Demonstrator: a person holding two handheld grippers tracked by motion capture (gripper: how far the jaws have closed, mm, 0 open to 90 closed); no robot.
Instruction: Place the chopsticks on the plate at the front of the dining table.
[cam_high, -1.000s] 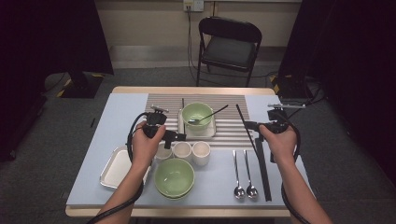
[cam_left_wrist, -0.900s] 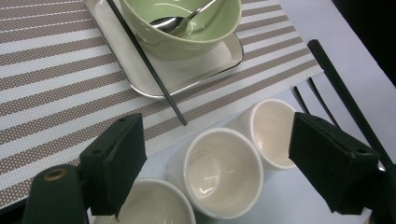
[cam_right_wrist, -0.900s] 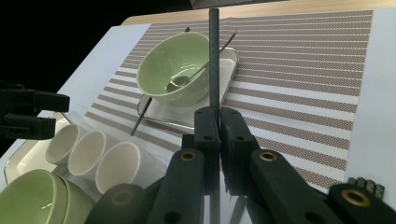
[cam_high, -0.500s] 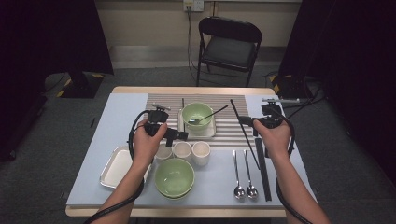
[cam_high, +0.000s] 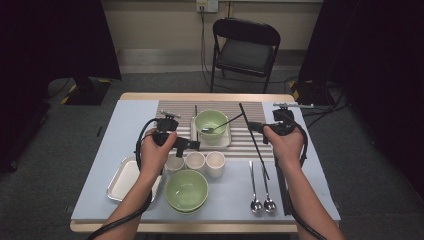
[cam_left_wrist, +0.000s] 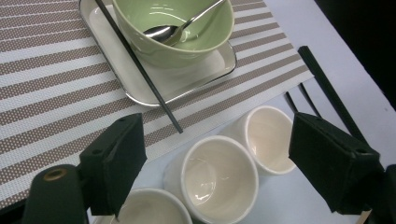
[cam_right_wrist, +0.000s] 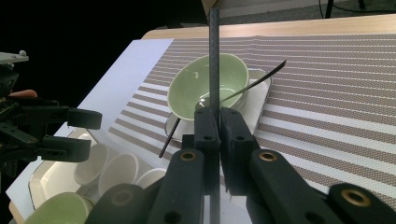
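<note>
R gripper (cam_high: 251, 126) is clamped on a thin black chopstick (cam_high: 253, 140); jaws nearly together w/ the stick pinched between the pads, seen clearly in right gripper view (cam_right_wrist: 214, 122). In that view the stick (cam_right_wrist: 214, 56) runs straight up from the jaws. In high view the chopstick is lifted off the table, slanting from above the striped brown-and-white placemat (cam_high: 250, 146) down toward the two metal spoons (cam_high: 261, 190) near the front edge. R hand (cam_high: 285, 142) sits at the right edge of the placemat.

L gripper (cam_high: 196, 145) has its jaws wide apart, nothing between the pads. Left gripper view: it hovers over three small white ceramic cups (cam_left_wrist: 219, 170) standing in a row, touching or just beside each other, on the pale blue table surface (cam_high: 125, 125) at the placemat's near edge. L hand (cam_high: 156, 152) is above the left end of the cup row.

Other items:
- Pale green ceramic bowl (cam_high: 211, 122) on a white rectangular tray (cam_high: 226, 142), centred on placemat; metal spoon (cam_high: 220, 125) rests in it, handle pointing up-right.
- Second black chopstick (cam_left_wrist: 137, 65) lies across that tray's left rim, beside the bowl; its tip is on the placemat.
- Second pale green bowl (cam_high: 186, 190) near front edge, just in front of the cups.
- Second white rectangular tray (cam_high: 122, 180) front-left, partly under L forearm.
- Long black strip (cam_high: 282, 187) right of the spoons; can't tell what it is.
- Black folding chair (cam_high: 245, 50) behind the table.
</note>
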